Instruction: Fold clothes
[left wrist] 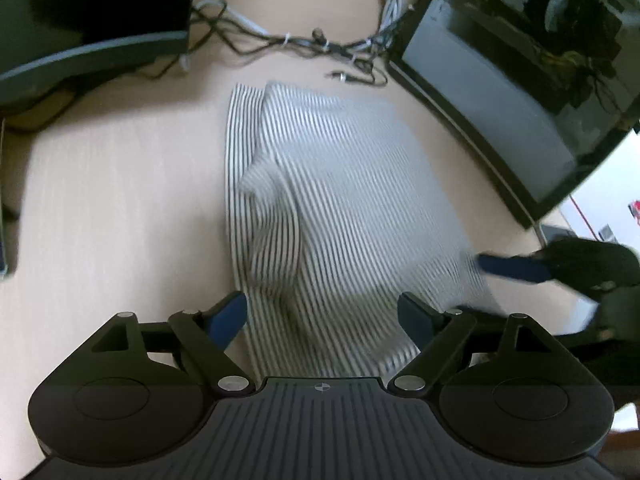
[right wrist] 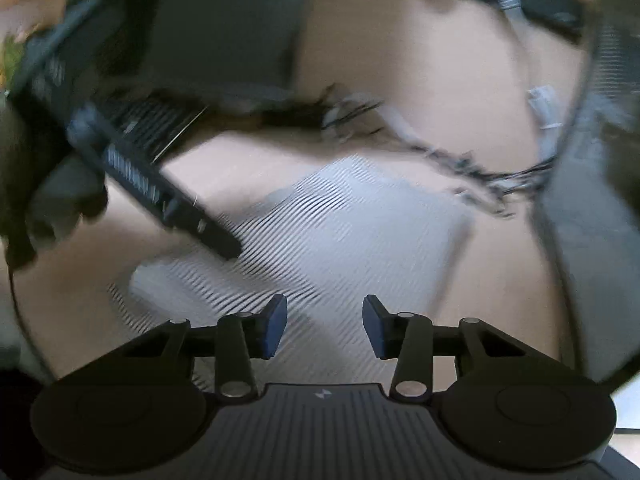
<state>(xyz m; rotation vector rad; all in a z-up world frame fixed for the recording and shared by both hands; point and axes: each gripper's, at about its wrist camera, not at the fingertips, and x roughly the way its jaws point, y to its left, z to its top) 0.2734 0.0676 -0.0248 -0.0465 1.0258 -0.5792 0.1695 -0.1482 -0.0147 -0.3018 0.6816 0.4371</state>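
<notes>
A grey-and-white striped garment (left wrist: 340, 200) lies folded into a rough rectangle on the light wooden table (left wrist: 120, 200), with a bunched fold on its left part. My left gripper (left wrist: 322, 318) is open and empty above the garment's near edge. My right gripper shows in the left wrist view (left wrist: 516, 268) at the garment's right edge. In the right wrist view the right gripper (right wrist: 325, 326) is open and empty over the striped garment (right wrist: 340, 220); the view is blurred. The left gripper (right wrist: 168, 184) shows there as a dark bar at upper left.
A monitor (left wrist: 520, 92) stands at the right and a dark monitor base (left wrist: 92, 48) at the far left. A tangle of cables (left wrist: 288, 40) runs along the back of the table. Bare table lies left of the garment.
</notes>
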